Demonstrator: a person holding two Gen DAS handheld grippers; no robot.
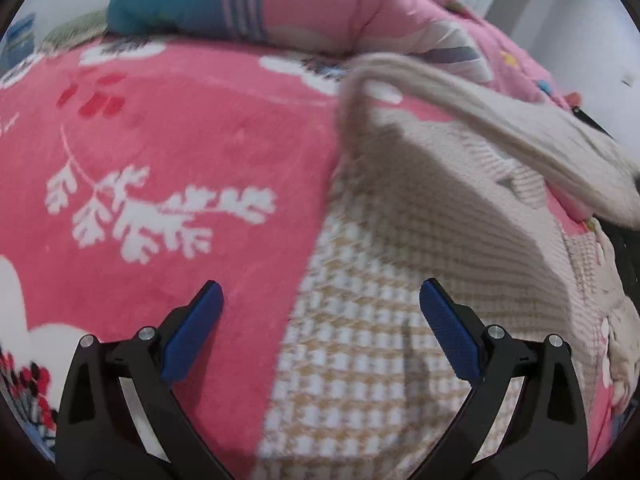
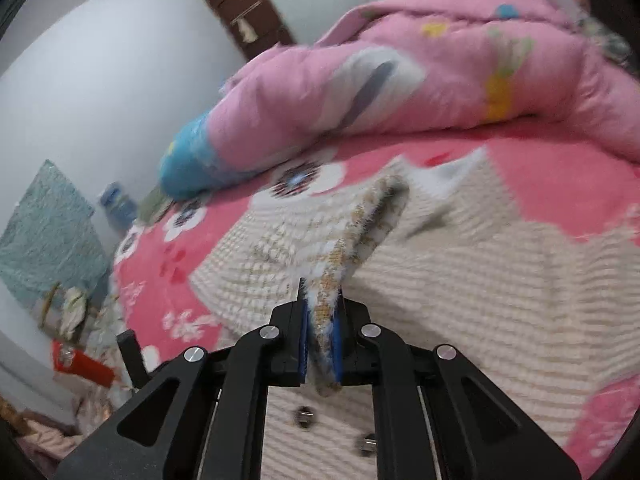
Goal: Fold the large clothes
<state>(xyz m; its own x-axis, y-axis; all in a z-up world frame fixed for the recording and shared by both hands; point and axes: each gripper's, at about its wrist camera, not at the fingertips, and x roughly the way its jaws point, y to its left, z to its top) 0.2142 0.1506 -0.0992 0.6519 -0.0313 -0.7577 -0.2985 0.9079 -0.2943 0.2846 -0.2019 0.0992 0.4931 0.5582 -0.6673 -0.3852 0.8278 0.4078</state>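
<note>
The cream knitted cardigan (image 2: 460, 264) lay spread across the pink flowered blanket (image 1: 160, 140) on the bed, and the right hand-held gripper (image 2: 322, 332) had its blue pads pinched tight on a fold of the knit, one edge drawn up off the bed. The left hand-held gripper (image 1: 320, 320) hung above the checked part of the garment, jaws spread wide, nothing between them. A pink quilt (image 2: 420, 68) sat bunched behind

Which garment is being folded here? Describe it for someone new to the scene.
On the pink floral blanket, below the rolled pink quilt, lies a cream knitted cardigan. Its beige-and-white checked knit and metal buttons set it apart from the bedding.
</note>
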